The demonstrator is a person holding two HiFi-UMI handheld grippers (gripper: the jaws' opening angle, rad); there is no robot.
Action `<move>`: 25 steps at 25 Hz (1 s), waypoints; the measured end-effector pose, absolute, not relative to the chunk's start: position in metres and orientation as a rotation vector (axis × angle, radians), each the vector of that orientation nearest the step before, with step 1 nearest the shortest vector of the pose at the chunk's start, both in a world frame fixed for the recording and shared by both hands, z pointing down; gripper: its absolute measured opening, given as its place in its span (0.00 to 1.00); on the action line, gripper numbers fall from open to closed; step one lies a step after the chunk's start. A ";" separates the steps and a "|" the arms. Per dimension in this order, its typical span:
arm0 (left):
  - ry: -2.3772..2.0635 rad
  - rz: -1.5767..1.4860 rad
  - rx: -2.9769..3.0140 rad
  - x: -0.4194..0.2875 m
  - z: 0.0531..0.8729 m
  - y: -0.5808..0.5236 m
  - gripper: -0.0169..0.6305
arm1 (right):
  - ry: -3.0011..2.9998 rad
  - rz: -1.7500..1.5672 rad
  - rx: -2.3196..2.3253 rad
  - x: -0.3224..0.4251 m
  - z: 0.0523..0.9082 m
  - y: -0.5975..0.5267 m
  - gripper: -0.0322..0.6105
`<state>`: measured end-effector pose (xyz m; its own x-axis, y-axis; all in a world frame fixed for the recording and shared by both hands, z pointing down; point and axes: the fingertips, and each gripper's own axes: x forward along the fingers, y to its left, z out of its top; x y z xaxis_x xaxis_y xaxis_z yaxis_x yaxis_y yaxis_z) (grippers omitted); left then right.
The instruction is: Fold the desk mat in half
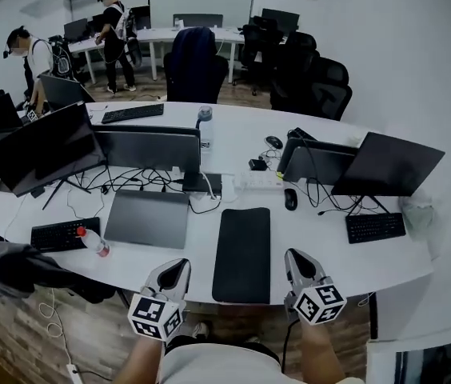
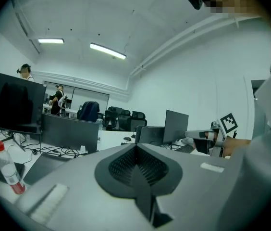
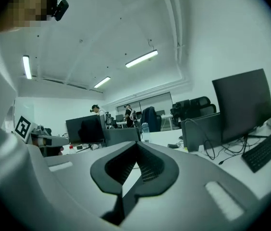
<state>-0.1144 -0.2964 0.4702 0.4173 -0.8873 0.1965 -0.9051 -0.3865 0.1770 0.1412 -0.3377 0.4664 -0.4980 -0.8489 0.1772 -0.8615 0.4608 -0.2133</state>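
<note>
Head view shows the black rectangular desk mat (image 1: pixel 242 254) lying flat at the white desk's (image 1: pixel 345 256) near edge, between the left claw (image 1: pixel 181 266) and right claw (image 1: pixel 293 256), both closed and empty.

the left gripper (image 2: pixel 136 147) and right gripper (image 3: pixel 136 144) each hide the desk below with their own grey bodies; a keyboard (image 3: pixel 265 153) runs off the right edge.

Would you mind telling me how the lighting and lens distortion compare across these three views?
Head view: even, rather dim light, desk mat free of glare, straight lines bowed. Left gripper view: heavy fisheye with dark corners, ceiling lights bright, left gripper softly blurred up close. Right gripper view: same fisheye, right gripper likewise soft.
</note>
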 end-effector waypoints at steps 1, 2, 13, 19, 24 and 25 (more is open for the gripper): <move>-1.554 0.092 2.438 -0.109 0.466 -0.299 0.03 | -2.652 0.403 1.571 0.146 0.457 -0.335 0.07; -1.542 0.085 2.456 -0.104 0.462 -0.302 0.03 | -2.658 0.379 1.589 0.150 0.448 -0.332 0.07; -1.352 0.042 2.637 -0.045 0.435 -0.319 0.03 | -2.551 0.137 1.893 0.200 0.398 -0.296 0.07; -1.310 0.044 2.653 -0.039 0.439 -0.318 0.03 | -2.549 0.190 1.882 0.196 0.410 -0.291 0.07; -1.312 0.043 2.645 -0.043 0.443 -0.315 0.03 | -2.569 0.214 1.827 0.182 0.416 -0.298 0.07; -1.316 0.043 2.642 -0.044 0.443 -0.315 0.03 | -2.573 0.215 1.816 0.180 0.417 -0.299 0.07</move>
<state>-0.0441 -0.3147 0.4428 0.6055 -0.7882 0.1100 -0.7937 -0.5879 0.1560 0.1796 -0.2992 0.4168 -0.3380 -0.9388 0.0663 -0.9368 0.3288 -0.1198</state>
